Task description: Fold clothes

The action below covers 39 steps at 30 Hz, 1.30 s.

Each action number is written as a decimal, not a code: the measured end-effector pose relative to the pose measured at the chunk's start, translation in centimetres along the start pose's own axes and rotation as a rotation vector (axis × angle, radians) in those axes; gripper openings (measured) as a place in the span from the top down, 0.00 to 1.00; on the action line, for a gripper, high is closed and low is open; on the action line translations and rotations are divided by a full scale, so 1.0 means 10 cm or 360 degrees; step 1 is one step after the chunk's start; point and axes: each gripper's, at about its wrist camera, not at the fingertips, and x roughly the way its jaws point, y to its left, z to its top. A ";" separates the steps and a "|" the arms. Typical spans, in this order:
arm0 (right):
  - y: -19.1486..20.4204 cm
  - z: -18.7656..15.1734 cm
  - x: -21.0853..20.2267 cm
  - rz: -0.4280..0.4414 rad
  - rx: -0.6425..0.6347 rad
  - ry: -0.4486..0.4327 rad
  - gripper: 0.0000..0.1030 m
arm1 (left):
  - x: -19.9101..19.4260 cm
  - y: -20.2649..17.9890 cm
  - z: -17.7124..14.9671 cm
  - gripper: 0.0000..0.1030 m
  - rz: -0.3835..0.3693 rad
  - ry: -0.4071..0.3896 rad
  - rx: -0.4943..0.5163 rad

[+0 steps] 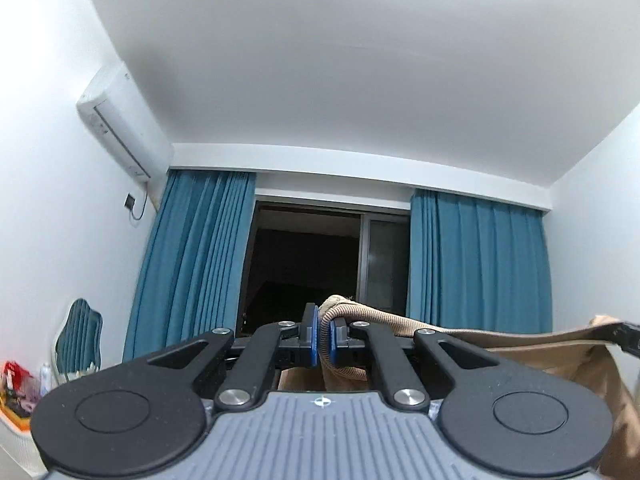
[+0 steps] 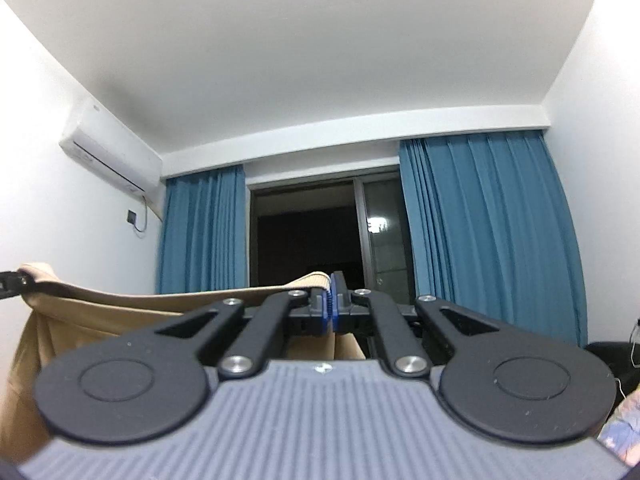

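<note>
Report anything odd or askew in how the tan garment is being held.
Nothing stands out. The left gripper and right gripper each clamp the tan garment by its ribbed edge, which spans between them with a slight sag.

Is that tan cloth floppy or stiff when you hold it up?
Probably floppy: the cloth sags between the left tool and the right tool, and hangs in loose folds below. It seems light, since a pinch at each corner holds it. The ribbed edge likely helps grip.

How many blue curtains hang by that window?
2: one curtain left of the dark window, another curtain right of it. None seems hidden.
</note>
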 end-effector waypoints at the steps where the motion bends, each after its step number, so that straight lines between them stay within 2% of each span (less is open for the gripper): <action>1: -0.02 0.03 0.04 0.0000 -0.0003 0.0023 0.95 | 0.02 -0.03 0.01 0.94 -0.0003 0.0015 0.0012; 3: -0.08 0.01 0.14 -0.0001 0.0007 0.0090 0.95 | 0.09 -0.08 -0.07 0.94 -0.0010 0.0077 0.0027; 6: -0.18 -0.22 0.34 -0.0003 0.0062 0.0222 0.95 | 0.31 -0.11 -0.37 0.94 -0.0019 0.0191 0.0012; 10: -0.25 -0.73 0.68 -0.0054 0.0037 0.0382 0.95 | 0.78 -0.11 -0.98 0.94 0.0003 0.0355 0.0010; 15: -0.34 -1.46 1.26 -0.0117 0.0023 0.0545 0.95 | 1.63 -0.06 -1.82 0.94 0.0036 0.0530 0.0005; 18: -0.46 -2.05 1.77 -0.0147 0.0042 0.0655 0.95 | 2.20 0.05 -2.42 0.93 0.0061 0.0641 -0.0001; 22: -0.65 -2.95 2.45 -0.0189 0.0072 0.0811 0.95 | 3.04 0.06 -3.44 0.91 0.0097 0.0779 0.0002; 27: -0.94 -4.44 3.30 -0.0254 0.0125 0.1101 0.95 | 4.02 0.14 -5.10 0.91 0.0142 0.1041 0.0051; 30: -1.09 -5.43 3.62 -0.0283 0.0130 0.1270 0.95 | 4.35 0.24 -6.14 0.91 0.0167 0.1210 0.0050; 32: -1.20 -5.97 3.72 -0.0308 0.0165 0.1388 0.95 | 4.52 0.29 -6.76 0.91 0.0153 0.1334 0.0087; 35: -1.35 -6.65 3.77 -0.0313 0.0283 0.1559 0.95 | 4.70 0.37 -7.41 0.91 0.0134 0.1484 0.0092; 39: -1.45 -7.09 3.82 -0.0286 0.0342 0.1690 0.94 | 4.84 0.45 -7.84 0.88 0.0094 0.1576 0.0071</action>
